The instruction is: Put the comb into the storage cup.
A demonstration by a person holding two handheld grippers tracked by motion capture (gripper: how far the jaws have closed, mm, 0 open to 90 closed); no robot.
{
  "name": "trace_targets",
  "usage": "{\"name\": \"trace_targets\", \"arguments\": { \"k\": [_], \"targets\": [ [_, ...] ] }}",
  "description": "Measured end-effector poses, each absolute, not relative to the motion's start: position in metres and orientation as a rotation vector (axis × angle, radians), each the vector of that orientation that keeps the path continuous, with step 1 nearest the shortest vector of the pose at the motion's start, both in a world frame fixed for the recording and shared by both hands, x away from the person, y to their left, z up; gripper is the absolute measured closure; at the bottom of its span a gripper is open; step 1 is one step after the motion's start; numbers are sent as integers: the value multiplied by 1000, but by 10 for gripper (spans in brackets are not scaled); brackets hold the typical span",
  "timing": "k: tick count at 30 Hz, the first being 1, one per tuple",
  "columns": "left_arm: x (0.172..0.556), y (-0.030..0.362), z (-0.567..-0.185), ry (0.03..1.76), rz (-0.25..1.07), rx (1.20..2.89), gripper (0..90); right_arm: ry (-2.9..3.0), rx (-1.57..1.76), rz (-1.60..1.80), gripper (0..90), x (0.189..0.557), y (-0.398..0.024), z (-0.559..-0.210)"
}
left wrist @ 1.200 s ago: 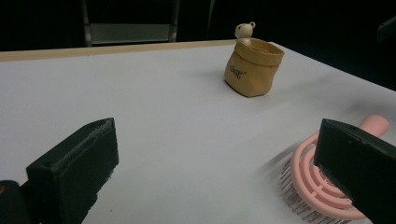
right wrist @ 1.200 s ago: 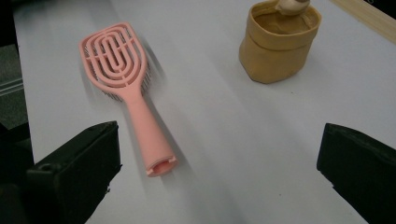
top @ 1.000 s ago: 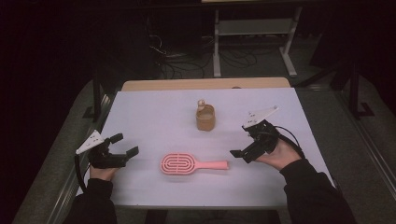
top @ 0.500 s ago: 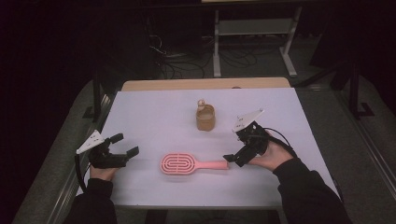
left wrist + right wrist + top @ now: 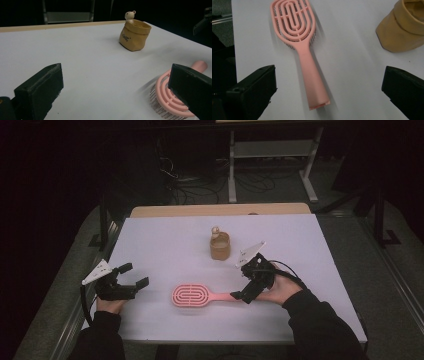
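Observation:
A pink hairbrush (image 5: 192, 295) lies flat on the white table (image 5: 165, 240), bristles down, handle toward the right. My right gripper (image 5: 246, 281) hovers open at the handle's end. In the right gripper view the brush (image 5: 304, 50) runs up the middle, its handle end low between the two wide-apart jaws of that gripper (image 5: 329, 92) and not touched by them. My left gripper (image 5: 135, 274) rests open at the table's left, empty. Its own view has the left gripper (image 5: 115, 92) facing the brush head (image 5: 162, 87), which is partly behind the right-hand jaw.
A small tan pouch (image 5: 220, 247) with a little bear figure on its rim stands upright behind the brush; it is seen as the pouch (image 5: 135, 35) far off and the pouch (image 5: 404, 27) at upper right. A wooden strip (image 5: 220, 210) edges the table's back. The surroundings are dark.
My right gripper has moved left and nearer across the table, from beside the pouch to the end of the brush handle. The left gripper and the brush have stayed put.

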State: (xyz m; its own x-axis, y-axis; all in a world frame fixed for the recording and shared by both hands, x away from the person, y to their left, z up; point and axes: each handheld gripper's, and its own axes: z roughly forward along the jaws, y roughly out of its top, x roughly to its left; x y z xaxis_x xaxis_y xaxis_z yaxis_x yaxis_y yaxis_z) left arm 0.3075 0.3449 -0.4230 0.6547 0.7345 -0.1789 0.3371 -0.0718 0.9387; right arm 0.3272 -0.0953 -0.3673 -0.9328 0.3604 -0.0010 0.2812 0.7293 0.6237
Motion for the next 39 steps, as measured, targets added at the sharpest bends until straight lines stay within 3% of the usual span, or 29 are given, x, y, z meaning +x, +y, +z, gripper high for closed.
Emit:
{"name": "trace_targets", "arguments": {
  "k": [39],
  "targets": [
    [309, 344, -424, 878, 404, 1673, 0, 2958, 298, 788, 0, 326, -32, -390]
  ]
}}
